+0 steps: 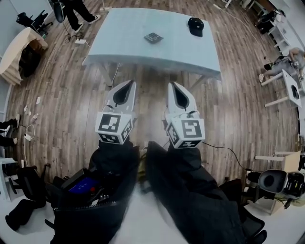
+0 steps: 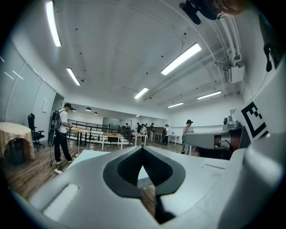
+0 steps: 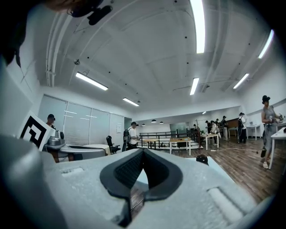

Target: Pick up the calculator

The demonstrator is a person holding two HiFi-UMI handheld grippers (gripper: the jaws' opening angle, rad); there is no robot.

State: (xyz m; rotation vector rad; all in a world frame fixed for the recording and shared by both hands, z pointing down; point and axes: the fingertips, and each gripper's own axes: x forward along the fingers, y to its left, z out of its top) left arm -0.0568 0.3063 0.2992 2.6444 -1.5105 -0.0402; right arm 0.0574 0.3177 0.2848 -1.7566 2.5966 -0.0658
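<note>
The calculator (image 1: 153, 37), small, dark and flat, lies near the middle of a pale blue table (image 1: 128, 47) at the top of the head view. My left gripper (image 1: 127, 84) and right gripper (image 1: 173, 85) hang side by side over the wooden floor, short of the table's near edge, both pointing toward it. Both are shut and hold nothing. In the left gripper view the left gripper's (image 2: 143, 150) tips meet with only the table (image 2: 83, 154) beyond. The right gripper (image 3: 143, 152) is likewise shut in the right gripper view. The calculator does not show in either gripper view.
A black cap (image 1: 196, 25) (image 3: 202, 158) lies on the table's far right. Cables (image 1: 29, 129) trail on the floor at the left. A cloth-covered round table (image 1: 19, 52) stands far left, white desks (image 1: 290, 86) at right. A person (image 1: 76, 12) stands beyond the table's left corner.
</note>
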